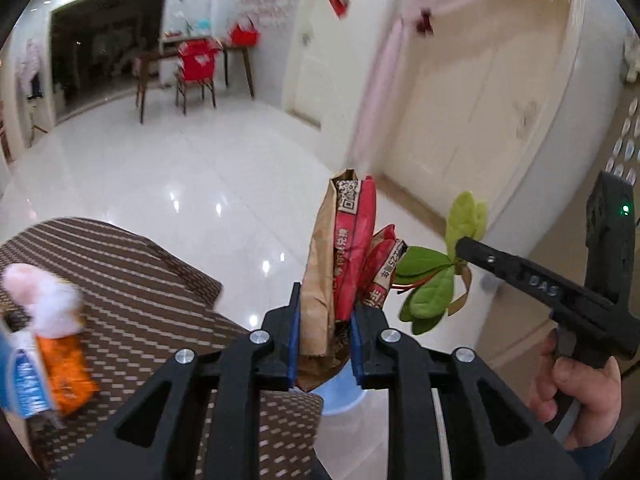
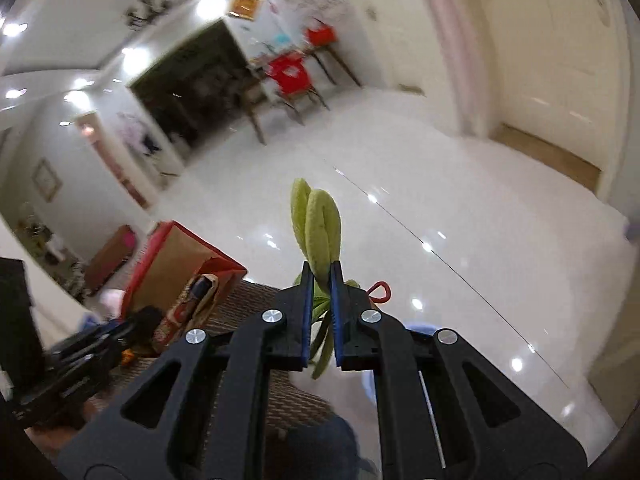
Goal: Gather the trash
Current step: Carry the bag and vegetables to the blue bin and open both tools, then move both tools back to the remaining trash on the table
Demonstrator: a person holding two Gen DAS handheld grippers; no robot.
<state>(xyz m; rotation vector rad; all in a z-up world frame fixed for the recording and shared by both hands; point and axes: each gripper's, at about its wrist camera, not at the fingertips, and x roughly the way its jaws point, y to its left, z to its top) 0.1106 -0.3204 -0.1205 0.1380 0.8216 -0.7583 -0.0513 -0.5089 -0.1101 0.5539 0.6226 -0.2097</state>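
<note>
Left tool [image 1: 324, 344] is clamping a crumpled brown-and-red paper bag [image 1: 340, 256] above a pale blue bin [image 1: 340, 398]. Right tool [image 2: 320, 316] is pinching a leafy green sprig [image 2: 320, 224]. Snack packets [image 1: 60, 364] are sitting on the striped bench [image 1: 160, 300]; dining chairs [image 1: 196, 68] are standing far across the floor.

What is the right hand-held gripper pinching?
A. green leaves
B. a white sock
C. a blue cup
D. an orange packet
A: the right hand-held gripper is shut on a sprig of green leaves, while the left hand-held gripper holds the crumpled paper bag.
</note>
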